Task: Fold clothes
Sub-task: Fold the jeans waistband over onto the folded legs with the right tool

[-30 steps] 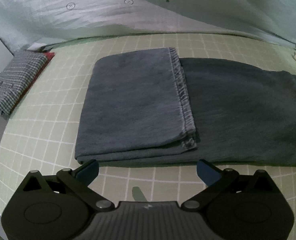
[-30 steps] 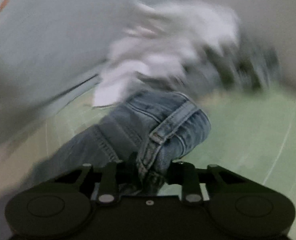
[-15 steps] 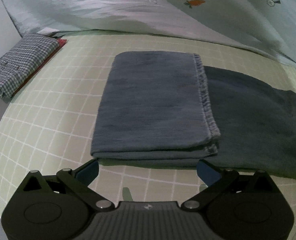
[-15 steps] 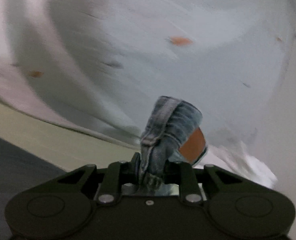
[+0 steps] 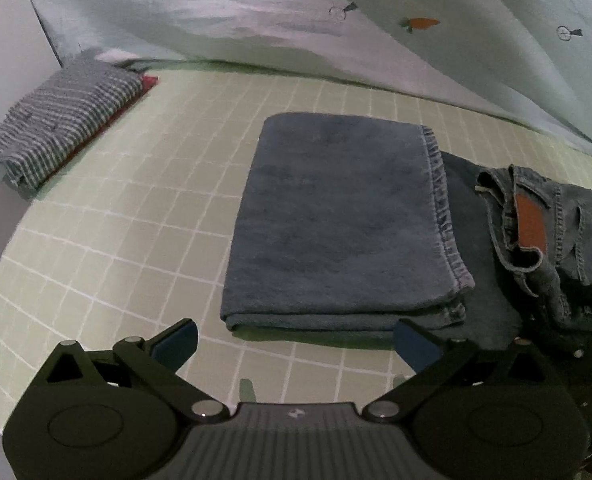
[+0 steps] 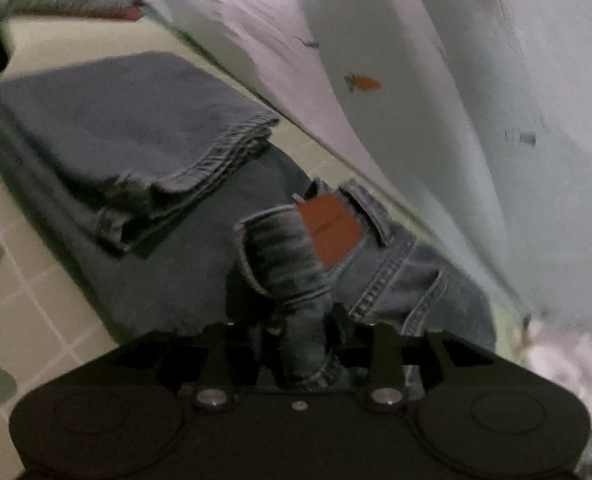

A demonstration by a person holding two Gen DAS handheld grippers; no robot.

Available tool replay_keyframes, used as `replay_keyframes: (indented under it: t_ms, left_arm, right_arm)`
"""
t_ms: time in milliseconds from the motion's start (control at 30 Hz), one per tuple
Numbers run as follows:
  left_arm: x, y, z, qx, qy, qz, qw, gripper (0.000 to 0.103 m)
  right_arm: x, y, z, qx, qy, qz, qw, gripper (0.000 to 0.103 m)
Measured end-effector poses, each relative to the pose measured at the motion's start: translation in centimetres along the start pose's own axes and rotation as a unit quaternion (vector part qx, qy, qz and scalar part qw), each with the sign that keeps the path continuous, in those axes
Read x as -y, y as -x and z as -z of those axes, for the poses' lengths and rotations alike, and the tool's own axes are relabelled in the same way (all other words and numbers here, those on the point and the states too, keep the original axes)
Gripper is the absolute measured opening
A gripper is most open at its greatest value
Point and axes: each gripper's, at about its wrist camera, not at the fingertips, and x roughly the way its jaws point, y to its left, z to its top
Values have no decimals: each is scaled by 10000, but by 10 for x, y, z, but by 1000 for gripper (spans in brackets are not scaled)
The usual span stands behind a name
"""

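Jeans [image 5: 347,216] lie on the green checked bed sheet [image 5: 144,208], legs folded over into a flat rectangle with the hem [image 5: 443,216] on top. Their waistband [image 6: 292,268], with its brown leather patch [image 6: 329,226], is raised and pinched between the closed fingers of the right gripper [image 6: 299,340], at the right end of the garment. The left gripper [image 5: 294,340] hovers just in front of the folded legs' near edge, fingers spread wide and empty. A folded checked shirt [image 5: 56,128] sits well apart at far left, beside a carrot-print duvet [image 5: 256,12].
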Motion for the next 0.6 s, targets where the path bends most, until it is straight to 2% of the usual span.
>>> replay_keyframes:
  t_ms: [33, 200, 267, 333, 367, 467, 533, 600]
  left_arm:
    - [0, -3, -1, -31, 22, 42, 10000, 103]
    - [10, -7, -8, -18, -112, 238, 9997, 103]
    - [15, -9, -8, -20, -220, 270, 9994, 103]
    - [17, -11, -9, -43, -310, 274, 9991, 103]
    - [18, -13, -9, -59, -338, 268, 9991, 103]
    - [18, -20, -11, -149, -385, 205, 9989, 103]
    - [20, -25, -13, -205, -451, 158, 9986, 103]
    - [21, -29, -14, -231, -500, 116, 9984, 103]
  right_arm:
    - [6, 1, 0, -94, -166, -85, 9998, 66]
    - [31, 12, 8, -508, -928, -567, 9928, 84]
    - [36, 21, 13, -549, -1035, -798, 9899, 87]
    - [40, 31, 19, -616, -1038, -1014, 9875, 99]
    - [42, 35, 21, -649, -1040, -1123, 9861, 101]
    - [55, 50, 32, -834, -1472, -1055, 9799, 101]
    - [78, 54, 46, -850, -2209, -949, 9669, 101]
    - [103, 58, 60, -844, -2991, -832, 9468, 102]
